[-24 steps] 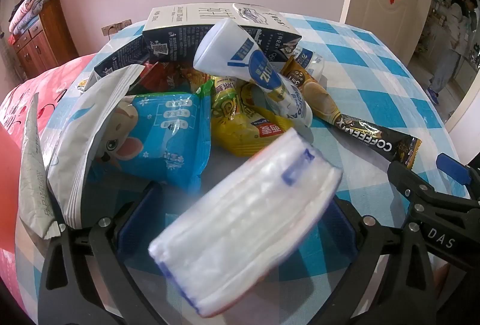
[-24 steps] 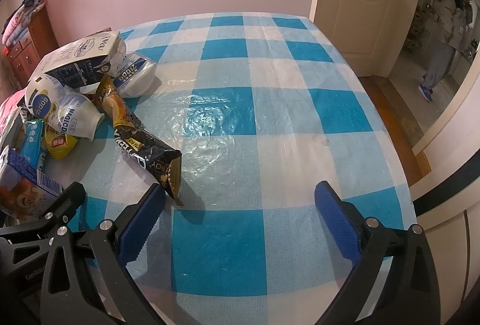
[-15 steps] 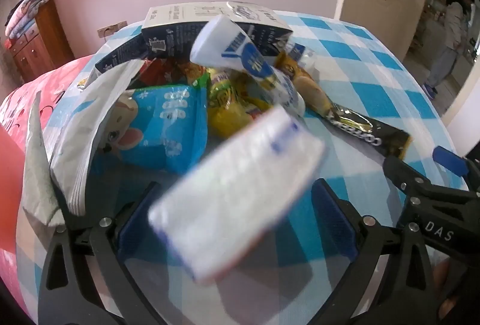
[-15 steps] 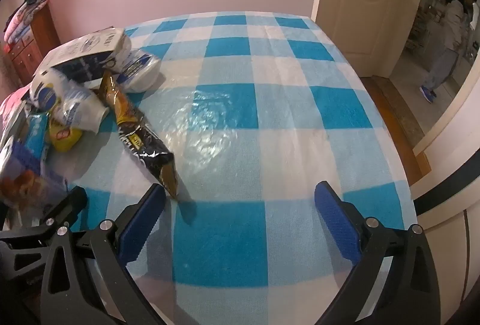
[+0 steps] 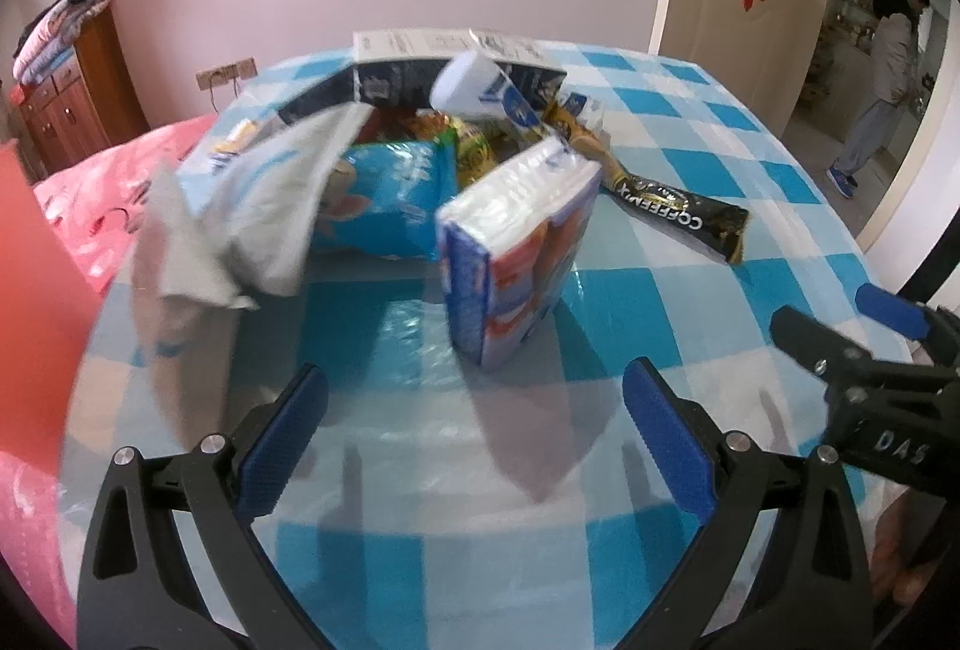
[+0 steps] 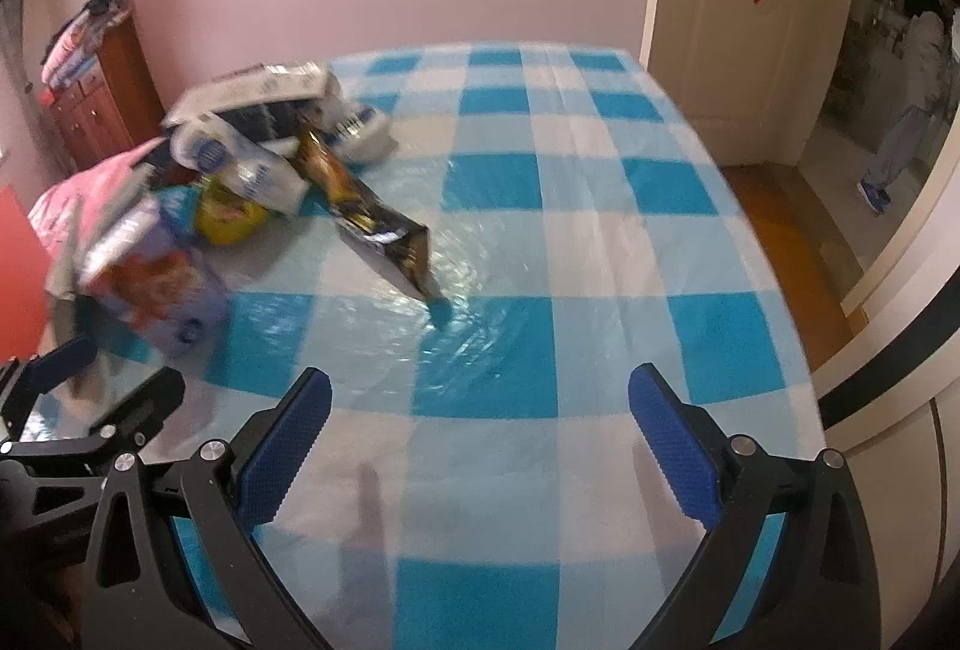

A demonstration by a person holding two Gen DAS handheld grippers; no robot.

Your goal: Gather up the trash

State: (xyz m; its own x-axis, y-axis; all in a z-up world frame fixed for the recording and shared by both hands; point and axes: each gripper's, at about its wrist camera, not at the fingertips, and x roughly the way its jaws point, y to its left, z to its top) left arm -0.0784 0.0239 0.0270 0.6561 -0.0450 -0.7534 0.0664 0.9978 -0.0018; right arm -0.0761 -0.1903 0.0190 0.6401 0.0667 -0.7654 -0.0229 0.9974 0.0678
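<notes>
Left wrist: tissue pack (image 5: 516, 242) (tilted) free.

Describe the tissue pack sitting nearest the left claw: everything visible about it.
The tissue pack is a soft block in glossy plastic wrap: white tissue shows on its top face, orange, red and blue print on its side and a blue band at the near end. It stands tilted on the checked tablecloth, its far end against the pile of wrappers. The open left claw sits short of it, not touching.
</notes>
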